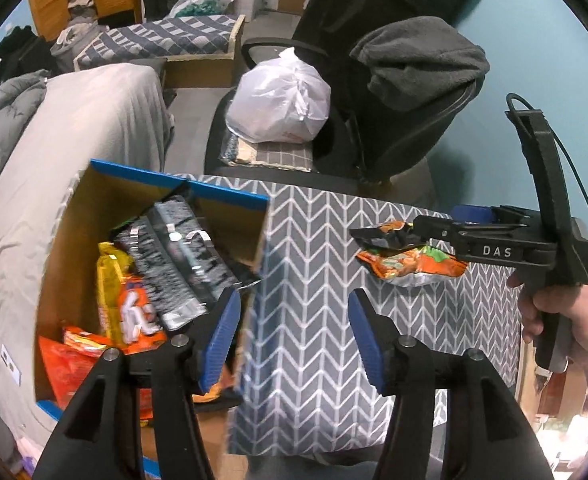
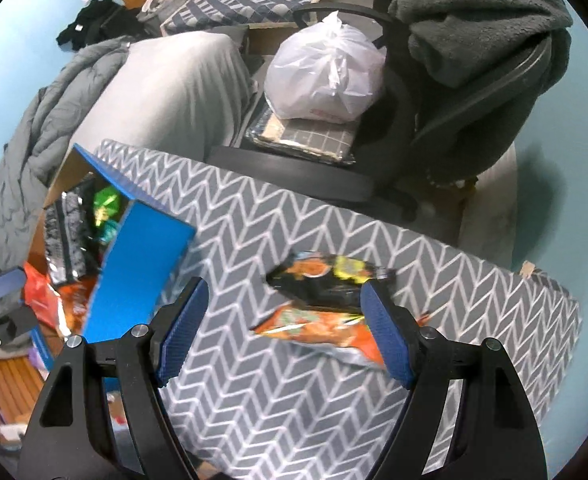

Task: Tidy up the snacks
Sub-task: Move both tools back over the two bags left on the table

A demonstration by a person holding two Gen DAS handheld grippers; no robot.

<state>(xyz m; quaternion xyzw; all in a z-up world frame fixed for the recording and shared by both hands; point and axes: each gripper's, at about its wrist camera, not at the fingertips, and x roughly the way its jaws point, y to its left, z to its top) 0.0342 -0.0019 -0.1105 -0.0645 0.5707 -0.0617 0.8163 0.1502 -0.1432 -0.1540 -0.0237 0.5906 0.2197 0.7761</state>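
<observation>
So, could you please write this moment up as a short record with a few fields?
surface: table with a grey zigzag cloth
box: open cardboard box with blue outside, at the table's left, holding several snack bags
snack on table: orange and black packet, crumpled
left gripper: open, empty, over the box's edge and the cloth
right gripper: open; packet lies between its fingers, one finger looks close to it, contact unclear
behind table: chair with a white plastic bag on the seat
</observation>
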